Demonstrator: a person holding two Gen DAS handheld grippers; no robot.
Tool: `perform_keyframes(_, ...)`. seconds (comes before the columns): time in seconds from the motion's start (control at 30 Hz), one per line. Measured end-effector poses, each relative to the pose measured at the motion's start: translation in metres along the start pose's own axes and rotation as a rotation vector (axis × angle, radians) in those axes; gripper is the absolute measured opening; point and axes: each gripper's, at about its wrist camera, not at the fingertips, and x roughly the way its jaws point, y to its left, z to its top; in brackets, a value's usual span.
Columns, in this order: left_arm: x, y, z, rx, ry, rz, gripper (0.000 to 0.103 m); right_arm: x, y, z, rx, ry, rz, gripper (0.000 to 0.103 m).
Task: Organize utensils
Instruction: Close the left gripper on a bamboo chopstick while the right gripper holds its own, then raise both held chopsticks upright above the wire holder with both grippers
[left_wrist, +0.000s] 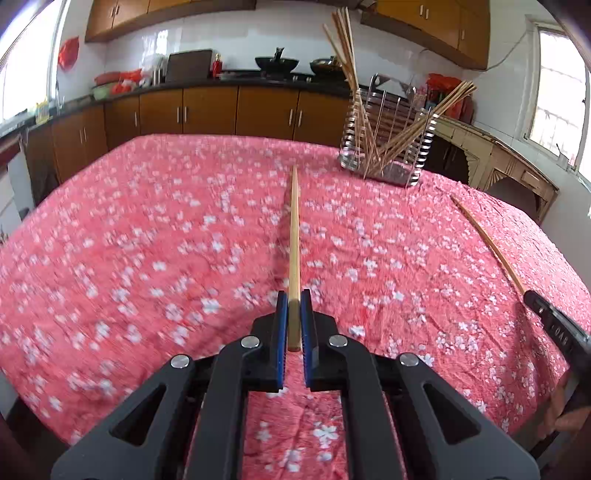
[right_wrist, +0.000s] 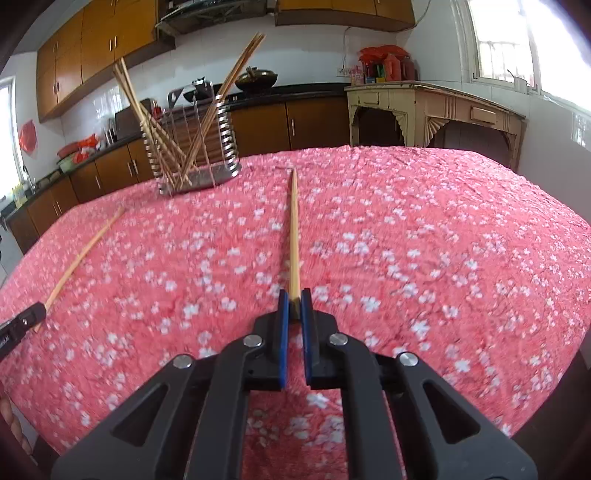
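Writing: a few pale embossed characters on the side of the right gripper's finger as seen from the left wrist view — too blurred to read. No other labels legible.

Left gripper (left_wrist: 294, 310): blue pads closed down to a narrow gap, pinching a chopstick (left_wrist: 294, 236) near its thick butt end. The stick runs straight out ahead along the fingers, above the cloth (left_wrist: 147, 240), tip toward the far side of the table.

Right gripper (right_wrist: 294, 304): pads likewise nearly together, clamped on a second chopstick (right_wrist: 294, 229) at its butt end; the stick points forward, tip aimed toward the far edge.

Cross-check — each wrist view shows the other gripper at the frame edge with its stick angled toward the rack (left_wrist: 388, 144).

Rack: a metal slotted holder standing on the far part of the cloth, well ahead of both grippers, right of the left stick and left of the right stick. It holds two bundles of chopsticks (right_wrist: 162, 122), leaning outward in opposite directions.

Cloth is pink with white blossoms.
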Motion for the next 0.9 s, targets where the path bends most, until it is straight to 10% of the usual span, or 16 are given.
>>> perform_keyframes(0.9, -0.065, 0.016, 0.124, 0.050, -0.303, 0.039, 0.007, -0.073, 0.000, 0.136, -0.044, -0.345, 0.018, 0.008)
